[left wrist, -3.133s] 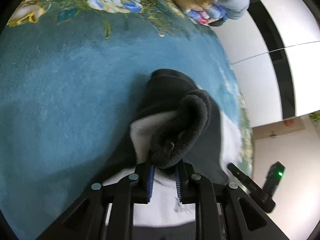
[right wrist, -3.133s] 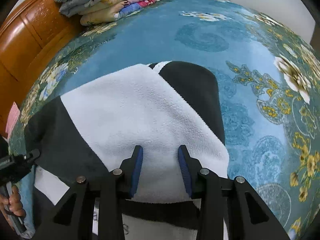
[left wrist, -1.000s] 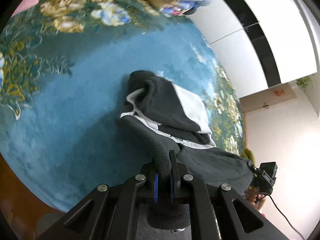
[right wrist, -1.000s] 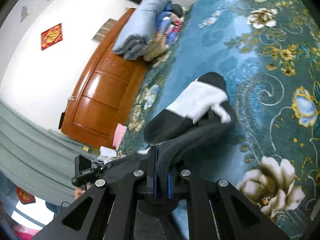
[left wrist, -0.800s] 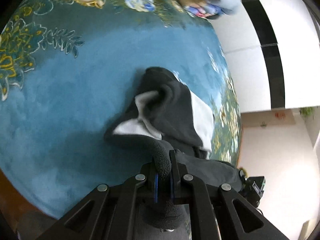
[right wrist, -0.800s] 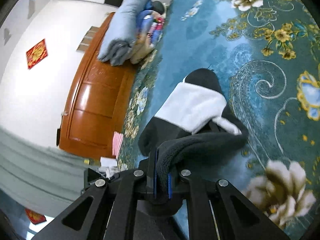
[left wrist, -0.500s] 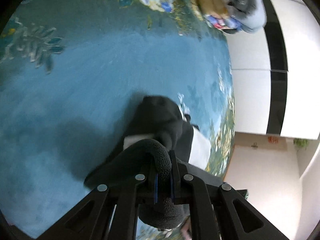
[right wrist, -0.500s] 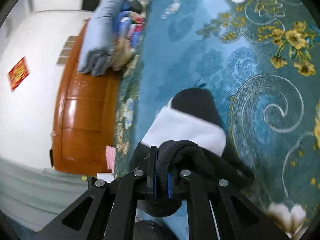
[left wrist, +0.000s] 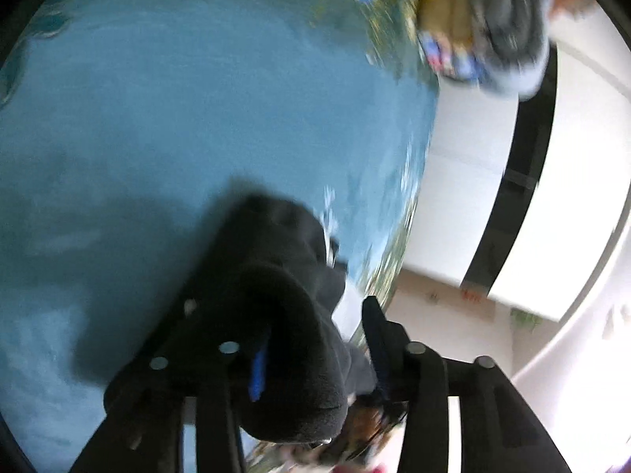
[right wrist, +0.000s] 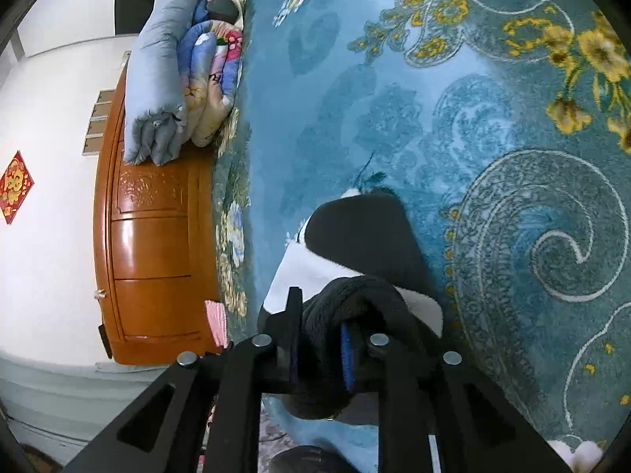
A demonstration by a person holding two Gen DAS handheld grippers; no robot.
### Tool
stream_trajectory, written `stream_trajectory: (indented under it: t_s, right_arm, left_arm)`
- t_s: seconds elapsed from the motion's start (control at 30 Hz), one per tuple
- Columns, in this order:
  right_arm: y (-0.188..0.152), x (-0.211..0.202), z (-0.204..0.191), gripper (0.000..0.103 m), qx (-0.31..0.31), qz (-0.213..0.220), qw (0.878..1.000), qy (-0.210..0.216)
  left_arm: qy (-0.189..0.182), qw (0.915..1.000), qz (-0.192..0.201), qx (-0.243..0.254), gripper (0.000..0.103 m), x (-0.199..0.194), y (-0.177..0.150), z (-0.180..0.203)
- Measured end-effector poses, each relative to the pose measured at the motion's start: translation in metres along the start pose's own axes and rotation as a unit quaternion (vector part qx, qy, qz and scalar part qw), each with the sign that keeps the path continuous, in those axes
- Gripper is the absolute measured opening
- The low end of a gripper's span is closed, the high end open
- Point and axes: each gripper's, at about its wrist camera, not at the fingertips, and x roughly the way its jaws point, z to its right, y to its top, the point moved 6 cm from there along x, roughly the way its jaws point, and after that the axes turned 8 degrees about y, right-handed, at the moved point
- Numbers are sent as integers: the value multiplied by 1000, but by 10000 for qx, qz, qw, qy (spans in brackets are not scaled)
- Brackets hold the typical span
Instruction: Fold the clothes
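Below, my left gripper (left wrist: 317,349) and right gripper (right wrist: 317,349) are both opening, each with a fold of the black-and-white fleece garment (right wrist: 355,232) loose between its jaws. It lies on the blue floral bed (right wrist: 394,98).

The bed cover (right wrist: 394,110) is blue-green, with yellow flowers and pale curly swirls. The fleece top (right wrist: 355,236) on the bed cover is black with a white band. Past the far end of the bed cover, the folded quilts (right wrist: 177,75) are grey-blue, and one has pink and blue flowers. The wooden headboard (right wrist: 154,236) beside the bed cover is shiny orange-brown. The wall (right wrist: 47,157) behind the headboard is white, with a red and gold square sign (right wrist: 14,187). The right gripper (right wrist: 317,345) and left gripper (left wrist: 315,351) are black with bright blue pads.
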Motion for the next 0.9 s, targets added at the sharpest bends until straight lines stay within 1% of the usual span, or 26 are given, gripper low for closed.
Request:
stream_trajectory:
  t_s: [0.03, 0.1, 0.2, 0.27, 0.33, 0.37, 0.4, 0.43, 0.47, 0.5, 0.53, 0.6, 0.63, 0.7, 0.73, 0.8, 0.9]
  right_arm:
    - [-2, 0, -1, 26, -51, -63, 10000, -39]
    - [-5, -1, -2, 31, -115, -134, 9998, -54]
    - [-10, -7, -4, 40, -212, -179, 9996, 6]
    - [-16, -8, -3, 41, -318, -292, 9990, -69]
    - [-21, -7, -1, 41, -395, -470, 9978, -235]
    - [-25, -5, -1, 41, -445, -587, 9968, -301]
    - [-29, -4, -1, 41, -497, -709, 9956, -364]
    - [-32, -3, -4, 38, -572, -802, 9945, -356]
    - [-35, -3, -8, 33, -650, -889, 9933, -336]
    - [-37, -3, -11, 20, -728, -976, 9921, -316]
    - [-36, -3, -17, 15, -757, -970, 9923, -165]
    - [-26, -7, -26, 15, -652, -792, 9944, 263]
    - [-17, -8, -30, 14, -548, -642, 9953, 484]
    - [-2, -6, -27, 14, -342, -430, 9961, 689]
    - [7, -3, -23, 14, -213, -323, 9963, 763]
    - [23, 6, -3, 14, 350, -99, 9950, 936]
    - [39, 23, 31, 16, 1148, 158, 9870, 1111]
  left_arm:
    - [57, 9999, -42, 150, 52, 0, -5, 2]
    - [261, 9990, -78, 368, 53, -2, -15, 2]
    - [559, 9964, -102, 635, 56, -4, -26, 0]
    - [791, 9935, -127, 814, 56, -4, -35, -1]
    - [1027, 9895, -123, 1011, 52, -1, -41, 1]
    - [1086, 9879, -106, 1102, 40, 0, -44, 2]
    - [1111, 9864, -100, 1204, 34, 1, -47, 6]
    - [1049, 9866, -69, 1251, 28, 1, -46, 12]
    - [972, 9869, -32, 1287, 25, 0, -45, 19]
    - [895, 9871, 4, 1324, 24, 0, -45, 25]
    - [818, 9873, 40, 1361, 24, -1, -44, 32]
    - [432, 9917, 227, 1193, 23, -4, -30, 44]
    - [307, 9928, 316, 1116, 23, -6, -24, 46]
    - [137, 9950, 522, 845, 23, -4, 1, 50]
    - [79, 9959, 557, 713, 23, -3, 6, 47]
    - [-35, 9983, 544, 213, 23, 8, 23, 31]
    - [-303, 9972, 483, -481, 24, 25, 40, 8]
